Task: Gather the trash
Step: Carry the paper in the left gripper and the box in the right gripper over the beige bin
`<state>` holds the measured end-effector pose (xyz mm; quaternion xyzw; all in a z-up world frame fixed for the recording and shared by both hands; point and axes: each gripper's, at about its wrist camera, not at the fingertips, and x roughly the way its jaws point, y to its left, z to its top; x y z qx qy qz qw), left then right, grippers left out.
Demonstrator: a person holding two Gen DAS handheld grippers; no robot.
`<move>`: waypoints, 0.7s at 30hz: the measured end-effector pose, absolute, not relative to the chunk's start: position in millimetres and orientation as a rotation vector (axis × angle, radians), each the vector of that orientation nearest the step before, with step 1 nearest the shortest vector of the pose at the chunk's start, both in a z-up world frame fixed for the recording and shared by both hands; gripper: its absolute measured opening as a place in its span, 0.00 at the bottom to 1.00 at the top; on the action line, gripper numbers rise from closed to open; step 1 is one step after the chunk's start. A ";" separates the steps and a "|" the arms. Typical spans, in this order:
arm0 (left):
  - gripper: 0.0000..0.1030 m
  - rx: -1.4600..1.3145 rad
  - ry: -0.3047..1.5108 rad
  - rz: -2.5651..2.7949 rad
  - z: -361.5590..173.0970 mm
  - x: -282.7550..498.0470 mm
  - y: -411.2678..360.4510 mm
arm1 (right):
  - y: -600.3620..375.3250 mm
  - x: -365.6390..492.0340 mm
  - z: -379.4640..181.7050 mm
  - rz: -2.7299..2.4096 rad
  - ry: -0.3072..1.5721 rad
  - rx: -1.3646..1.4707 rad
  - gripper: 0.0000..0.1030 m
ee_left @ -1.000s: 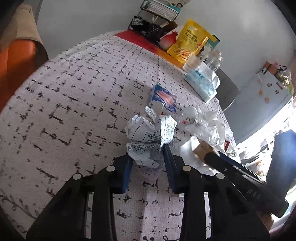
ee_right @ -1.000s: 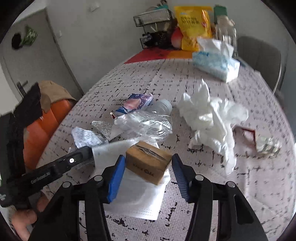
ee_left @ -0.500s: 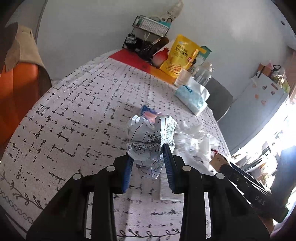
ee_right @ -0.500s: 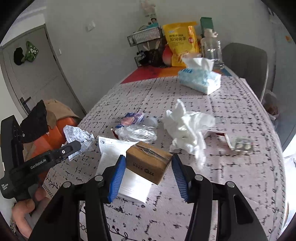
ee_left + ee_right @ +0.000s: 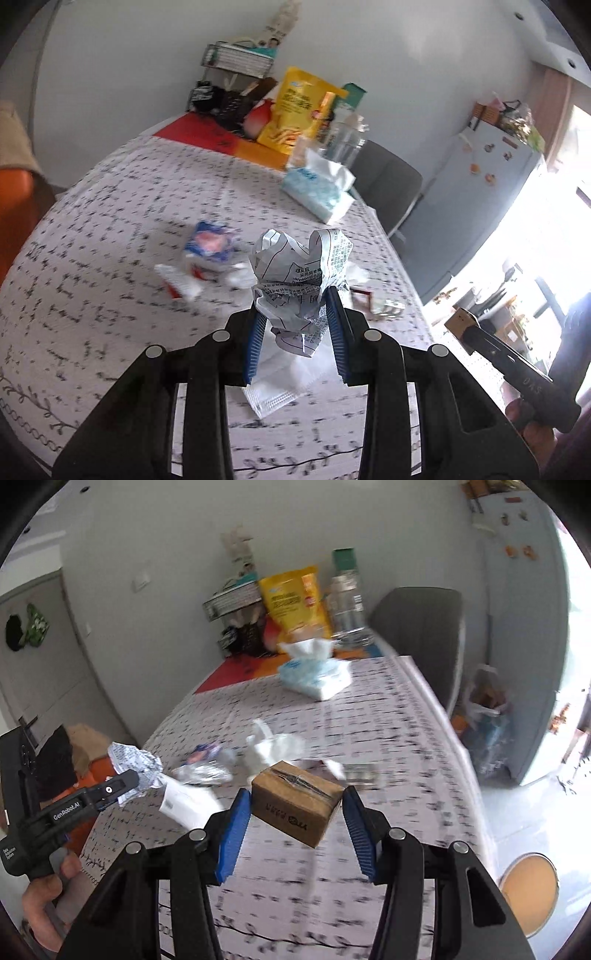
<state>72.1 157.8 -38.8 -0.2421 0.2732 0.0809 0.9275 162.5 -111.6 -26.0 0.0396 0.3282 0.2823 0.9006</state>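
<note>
Crumpled paper (image 5: 301, 284) sat pinched in the left gripper (image 5: 298, 334) above the bench (image 5: 110, 258); the right gripper (image 5: 295, 821) clamped a cardboard box (image 5: 297, 801).

Both grippers now sit higher above the table (image 5: 110, 229) than a second ago. The paper wad (image 5: 301, 284) and the box (image 5: 295, 801) hang clear of it; remaining litter shrinks toward 12 o'clock.

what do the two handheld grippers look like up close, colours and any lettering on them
Both are matte black plastic linkages with round silver pivot pins and ribbed blue pads on the fingers. The left gripper has white "GenRobot.AI" lettering along its side; the right gripper shows the same blue-and-black build. No sleeves or cables are visible.
</note>
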 end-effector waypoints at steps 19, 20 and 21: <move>0.31 -0.416 0.520 -0.038 1.7 132.0 49.1 | -246.8 168.4 -32.2 0.354 0.657 0.174 0.49; 0.31 -0.413 0.521 -0.047 2.5 133.2 44.2 | -250.4 168.5 -32.3 0.350 0.656 0.177 0.49; 0.31 -0.411 0.523 -0.053 2.8 135.0 40.7 | -251.9 169.2 -32.0 0.348 0.656 0.179 0.49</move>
